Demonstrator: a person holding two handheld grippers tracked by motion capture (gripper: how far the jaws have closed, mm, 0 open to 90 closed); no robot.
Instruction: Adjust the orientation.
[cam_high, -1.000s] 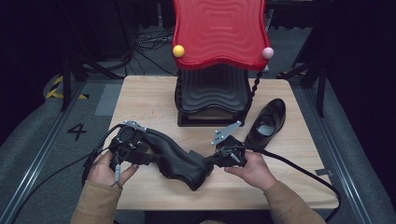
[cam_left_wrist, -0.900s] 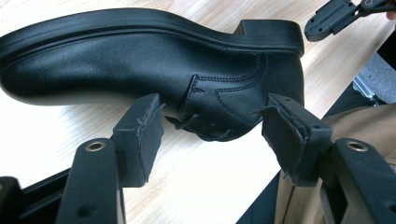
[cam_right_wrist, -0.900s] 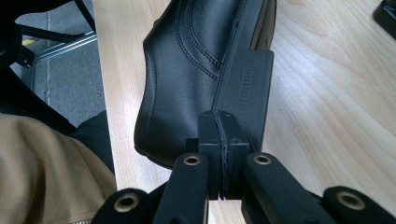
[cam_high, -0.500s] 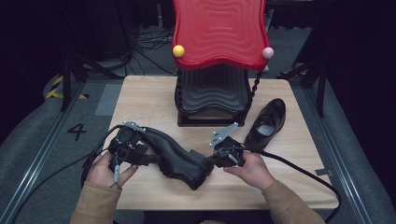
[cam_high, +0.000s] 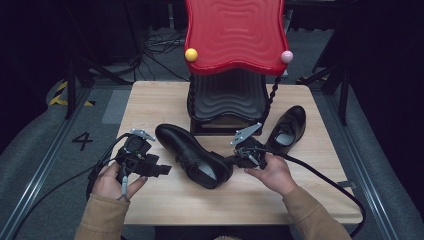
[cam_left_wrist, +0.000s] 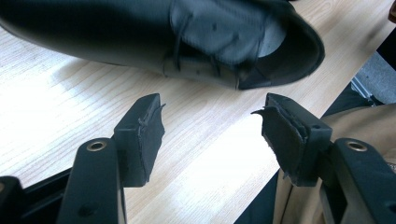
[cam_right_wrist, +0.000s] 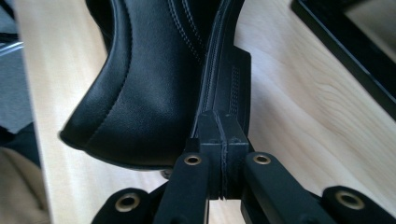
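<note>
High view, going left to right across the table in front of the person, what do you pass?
Left gripper → black shoe lying on the table → right gripper at that shoe's heel → second black shoe nearer the right edge.

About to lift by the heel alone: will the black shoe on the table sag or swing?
The black shoe looks stiff-soled with a moulded heel, so it probably won't sag. The right hand-held gripper pinches only its heel edge, so the long toe may swing down. The smooth leather looks slippery; the left hand-held gripper, jaws apart beside it, could steady it.
</note>
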